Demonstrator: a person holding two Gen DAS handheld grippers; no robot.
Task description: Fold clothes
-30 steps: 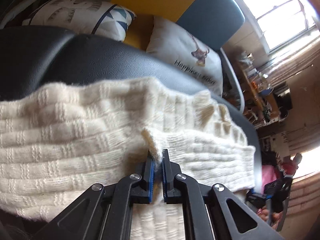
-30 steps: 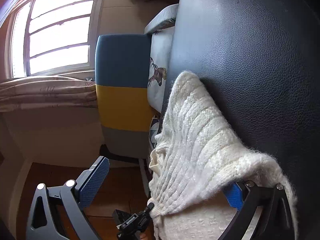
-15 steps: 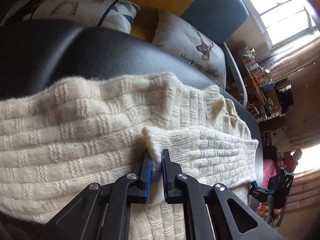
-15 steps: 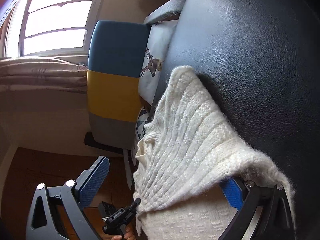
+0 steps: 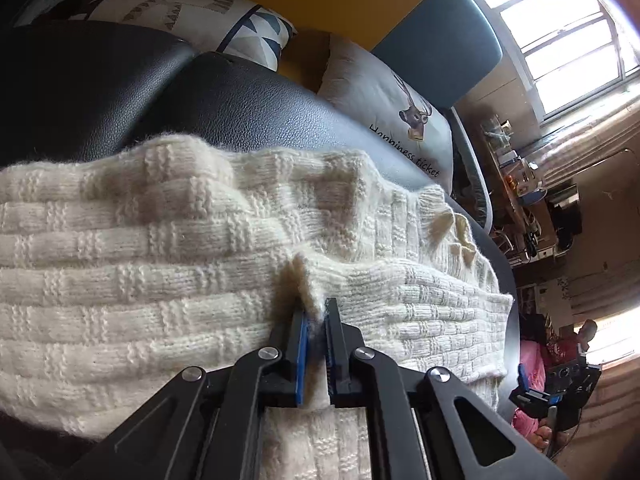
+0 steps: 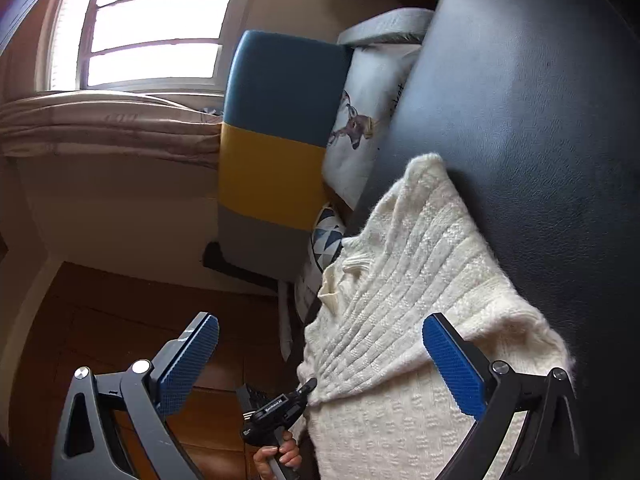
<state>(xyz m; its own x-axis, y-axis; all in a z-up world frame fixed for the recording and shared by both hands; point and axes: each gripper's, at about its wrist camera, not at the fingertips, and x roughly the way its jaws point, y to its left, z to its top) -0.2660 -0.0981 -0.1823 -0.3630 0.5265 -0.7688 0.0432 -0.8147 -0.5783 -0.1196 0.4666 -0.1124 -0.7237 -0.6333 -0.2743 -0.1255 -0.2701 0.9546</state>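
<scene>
Presently, item one: left claw (image 5: 316,316), clenched on a pinched-up ridge of cream knit, blue pads pressing the fold from both sides, its jaws having just been closing a little on that cloth. Item two: right claw (image 6: 328,364), spread wide and holding nothing, one pad hanging over the wooden floor (image 6: 100,332), the other above the garment's near corner. Item three: cream cable-knit sweater (image 5: 160,280), lying across the black leather seat (image 5: 240,108), one layer already doubled over another, a ribbed edge toward the far end. Handling, as judged: soft, thick, light to moderate in weight; it will drape and sag from any single grip, stretch if pulled hard, and its fuzzy loops may snag on the pads. Not slippery, not fragile. Best hold, as judged: a deep bite on a hem or folded edge, both layers together, one claw at each corner. Adjacent: deer-print cushion (image 5: 396,108), just beyond the seat.
</scene>
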